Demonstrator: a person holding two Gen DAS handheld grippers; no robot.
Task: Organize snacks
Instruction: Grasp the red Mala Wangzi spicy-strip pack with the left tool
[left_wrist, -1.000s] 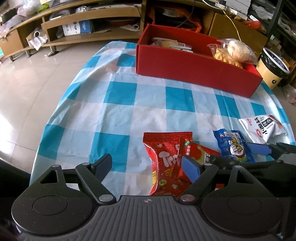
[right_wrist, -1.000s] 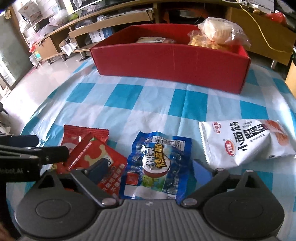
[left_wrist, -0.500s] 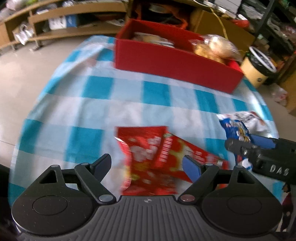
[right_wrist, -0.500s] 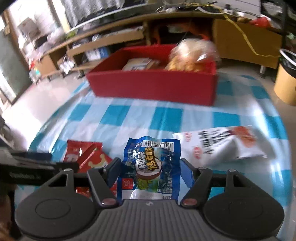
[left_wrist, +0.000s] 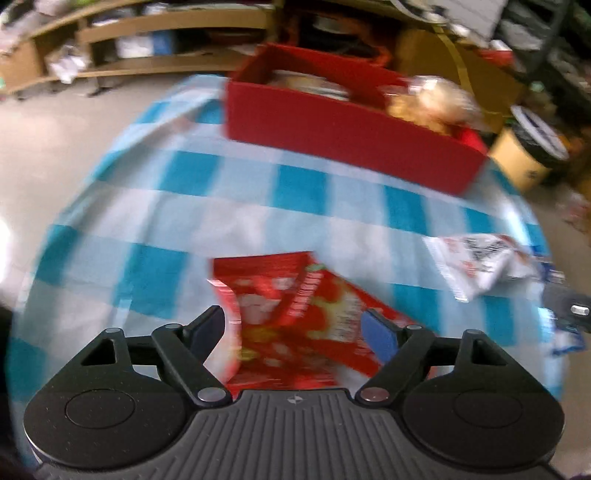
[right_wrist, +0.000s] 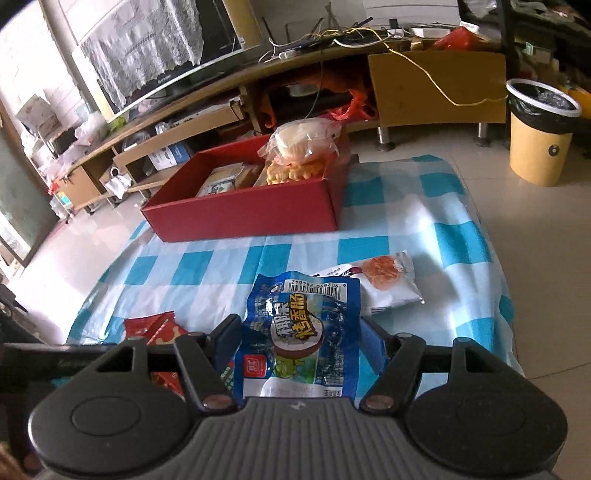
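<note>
The blue sausage packet is pinched between the fingers of the right tongs and appears lifted off the bench, its barcoded end pointing away from the camera and slightly right; its long axis is aligned with the fingers, so the packet is gripped across its width. The red box, where snacks are already stowed, lies ahead and a little to the left of the right tongs, well apart from them; its long side runs roughly across the view, its open top facing up, with a bagged bun and biscuits heaped at its right end and flatter packs at its left. It is judged that the coming move is a carry forward and leftward, the packet to be lowered into the freer left part of the box.

The left tongs are spread and grip nothing; two overlapping red snack packets lie on the checked cloth directly between and under their fingers, the upper one slanting from upper left to lower right; whether the fingers touch them cannot be told through the blur. The white noodle-snack packet rests on the bench beyond the blue packet, nearer the right tongs than the left.
</note>
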